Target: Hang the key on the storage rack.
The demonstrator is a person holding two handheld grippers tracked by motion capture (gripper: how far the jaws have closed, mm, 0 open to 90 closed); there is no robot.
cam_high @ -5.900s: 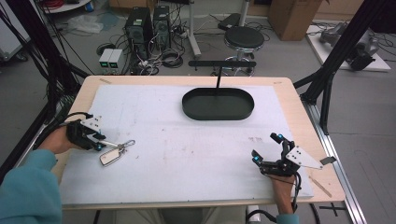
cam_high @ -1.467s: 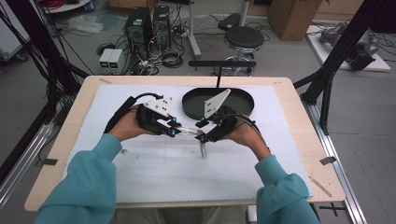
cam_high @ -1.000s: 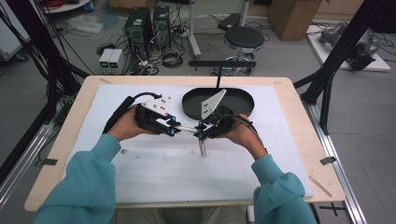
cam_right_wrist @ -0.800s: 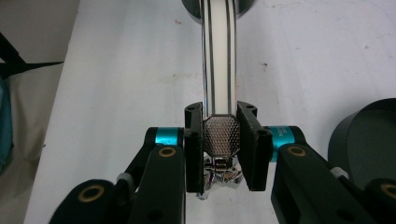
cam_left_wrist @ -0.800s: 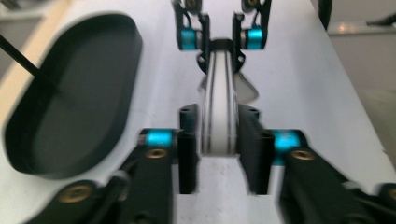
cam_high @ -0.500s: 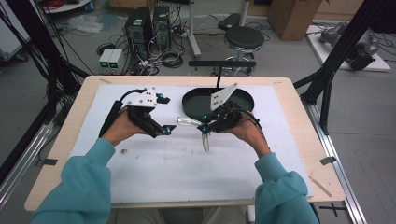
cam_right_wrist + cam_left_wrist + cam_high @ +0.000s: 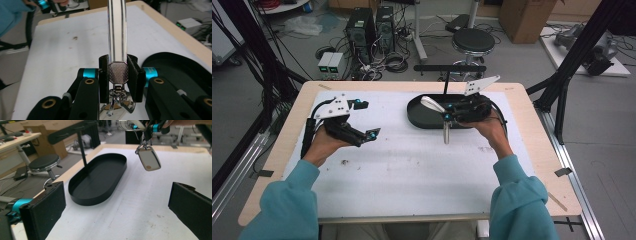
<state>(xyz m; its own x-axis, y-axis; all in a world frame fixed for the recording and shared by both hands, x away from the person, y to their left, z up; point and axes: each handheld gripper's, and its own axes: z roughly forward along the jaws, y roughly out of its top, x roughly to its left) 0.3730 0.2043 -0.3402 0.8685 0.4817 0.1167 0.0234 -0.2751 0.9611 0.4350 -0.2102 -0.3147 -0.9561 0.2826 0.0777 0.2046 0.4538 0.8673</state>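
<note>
Behind, cluttered lab floor with computer towers (image 7: 372, 22) and a round stool (image 7: 473, 40); in front, a wooden worktop (image 7: 532, 150) under a white mat, with a black oval tray (image 7: 419, 119) lying crosswise near the far edge. At the tray's right end, the right hand-held gripper (image 7: 447, 112), clamped narrow on a keychain: pads pressed on the textured end of its metal strip (image 7: 430, 103). Seen from above, long axis of that strip pointing away from the jaws toward the left and the far side, out over the tray. In the right gripper view, same strip (image 7: 117, 30) rising straight up out of the pads of that hand-held gripper (image 7: 118, 72), with rings (image 7: 117, 100) bunched just below. Under the rings, a beige key fob (image 7: 446, 135) hanging free, long axis close to upright, rounded end down, above the mat just beside the tray's near rim. In the left gripper view, fob (image 7: 149, 158) dangling slightly tilted, clear of the mat. At the left, well apart from the keychain, the left hand-held gripper (image 7: 368, 119), having just opened and now spread wide, nothing between the pads, aimed toward tray and fob.
</note>
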